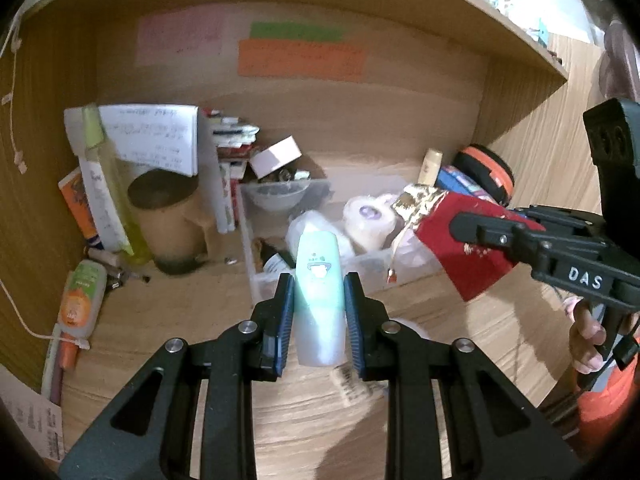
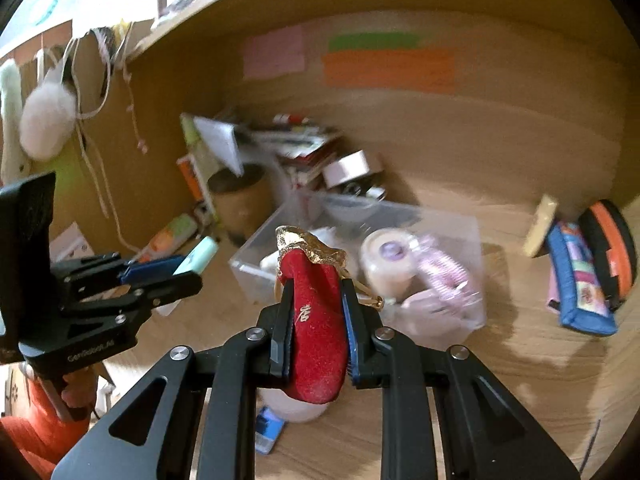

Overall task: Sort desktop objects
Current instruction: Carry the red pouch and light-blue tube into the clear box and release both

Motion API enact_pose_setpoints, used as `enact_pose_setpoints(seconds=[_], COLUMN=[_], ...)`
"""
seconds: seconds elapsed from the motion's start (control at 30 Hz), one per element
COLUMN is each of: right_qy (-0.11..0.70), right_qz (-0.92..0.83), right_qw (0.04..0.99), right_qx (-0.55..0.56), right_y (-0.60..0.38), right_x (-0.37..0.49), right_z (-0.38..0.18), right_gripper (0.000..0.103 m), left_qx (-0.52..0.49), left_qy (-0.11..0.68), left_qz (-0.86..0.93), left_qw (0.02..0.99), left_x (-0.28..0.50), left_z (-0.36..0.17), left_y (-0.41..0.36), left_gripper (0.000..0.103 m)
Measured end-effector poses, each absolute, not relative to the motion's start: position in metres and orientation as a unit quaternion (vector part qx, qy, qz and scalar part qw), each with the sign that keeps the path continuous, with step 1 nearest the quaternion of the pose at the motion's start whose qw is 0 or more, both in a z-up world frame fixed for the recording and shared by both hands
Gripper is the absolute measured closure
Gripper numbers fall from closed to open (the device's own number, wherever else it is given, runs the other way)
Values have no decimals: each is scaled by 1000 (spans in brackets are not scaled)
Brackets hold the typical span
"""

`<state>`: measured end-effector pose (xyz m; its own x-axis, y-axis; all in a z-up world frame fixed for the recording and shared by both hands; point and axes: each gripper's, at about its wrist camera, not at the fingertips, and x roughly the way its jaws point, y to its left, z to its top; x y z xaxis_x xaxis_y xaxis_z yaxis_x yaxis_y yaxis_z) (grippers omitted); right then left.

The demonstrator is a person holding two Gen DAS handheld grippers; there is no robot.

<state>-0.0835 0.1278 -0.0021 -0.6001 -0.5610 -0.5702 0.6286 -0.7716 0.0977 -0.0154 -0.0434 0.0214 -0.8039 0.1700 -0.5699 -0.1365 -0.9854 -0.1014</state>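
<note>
My left gripper (image 1: 319,298) is shut on a pale mint-green bottle (image 1: 319,280) and holds it upright just in front of the clear plastic bin (image 1: 256,272). It also shows at the left of the right wrist view (image 2: 176,270). My right gripper (image 2: 314,304) is shut on a red velvet pouch with a gold rim (image 2: 316,336), held near the bin's front wall (image 2: 248,268). The pouch also shows in the left wrist view (image 1: 452,240), over the bin's right end. The bin holds a white jar with a purple label (image 2: 390,258), a bowl and plastic wrappings.
A brown lidded jar (image 1: 166,216), books and papers (image 1: 152,140) and tubes (image 1: 82,296) stand at the back left. A blue pencil case (image 2: 580,284) and an orange-black round case (image 2: 612,248) lie at the right. A shelf board (image 1: 500,36) overhangs the desk.
</note>
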Motion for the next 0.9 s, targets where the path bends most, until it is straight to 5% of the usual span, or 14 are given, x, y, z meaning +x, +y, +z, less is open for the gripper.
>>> enact_pose_setpoints(seconds=[0.47,0.9], right_qy=[20,2], right_qz=[-918,-897], right_qw=[292,324], right_qx=[267,301], right_y=[159,127], right_x=[-119,-160], right_z=[26,4], right_gripper=[85,85], left_qx=[-263,-310], left_qy=[-67,-92], left_qz=[959,943], left_qw=[82,78], left_x=[-41,-103], left_z=[52,27], left_y=[-53,-69], left_gripper=[78,78])
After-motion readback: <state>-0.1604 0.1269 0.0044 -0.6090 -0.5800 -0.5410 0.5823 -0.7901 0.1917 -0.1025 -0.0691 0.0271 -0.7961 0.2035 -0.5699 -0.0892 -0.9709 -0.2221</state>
